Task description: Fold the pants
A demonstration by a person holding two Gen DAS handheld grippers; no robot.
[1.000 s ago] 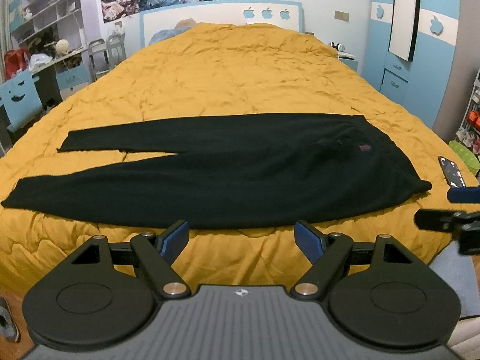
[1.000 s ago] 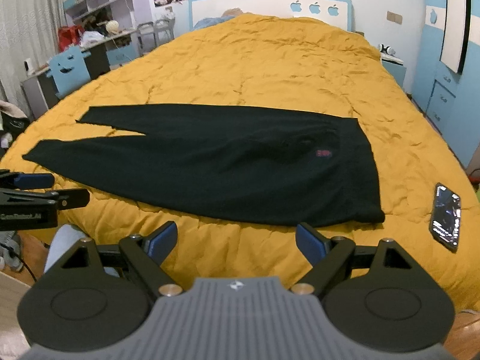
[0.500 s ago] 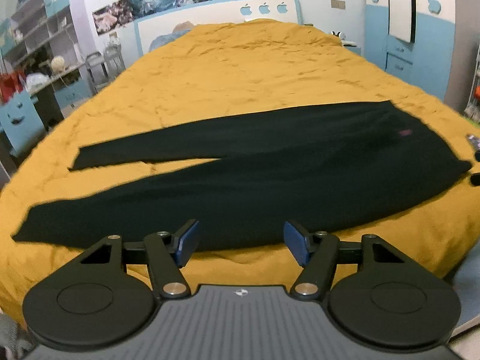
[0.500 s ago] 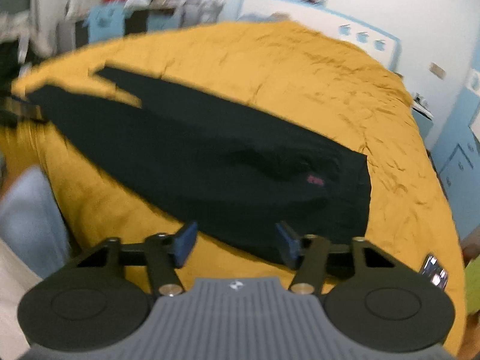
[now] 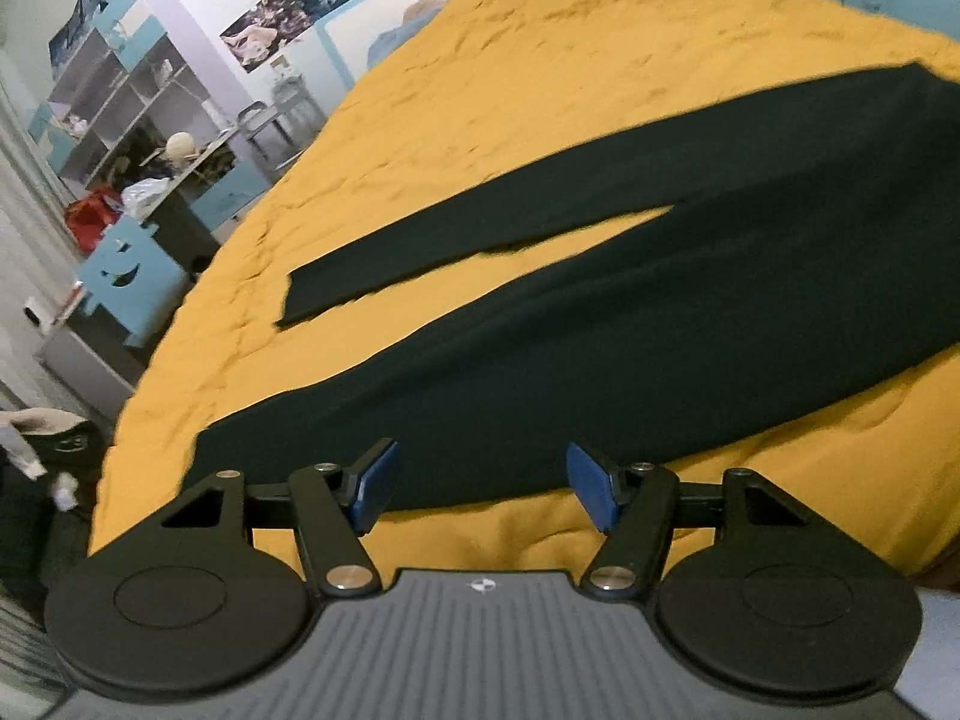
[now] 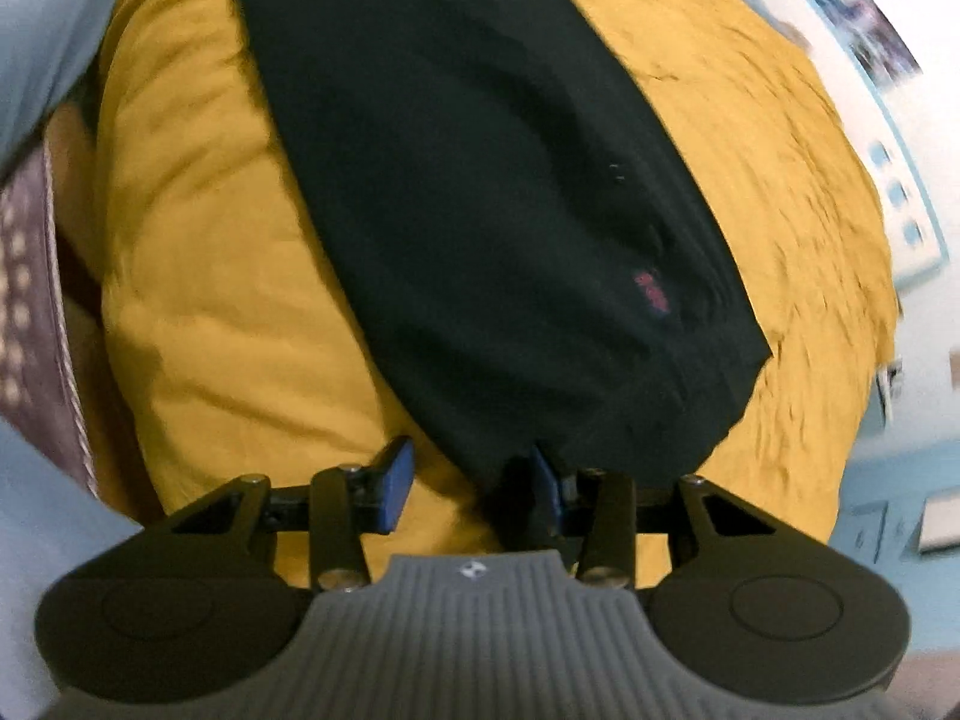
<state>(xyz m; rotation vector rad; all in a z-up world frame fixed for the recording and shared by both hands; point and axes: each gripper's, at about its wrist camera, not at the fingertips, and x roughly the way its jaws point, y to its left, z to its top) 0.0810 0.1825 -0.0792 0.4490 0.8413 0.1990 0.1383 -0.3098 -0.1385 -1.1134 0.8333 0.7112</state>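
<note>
Bed (image 5: 540, 90), yellow quilt: black pants (image 5: 660, 300) flat, legs apart. Soft, limp; we judge hem and waistband the best holds. Left claw (image 5: 480, 489), right claw (image 6: 468, 480): both open, empty.

a bed with a wrinkled mustard-yellow quilt (image 5: 540, 90) fills the room. beyond its left edge stand a blue chair with a smiling face cut-out (image 5: 123, 282), a cluttered desk (image 5: 180, 174) and open wall shelves (image 5: 114, 102). posters (image 5: 336, 0) hang above the headboard.
</note>
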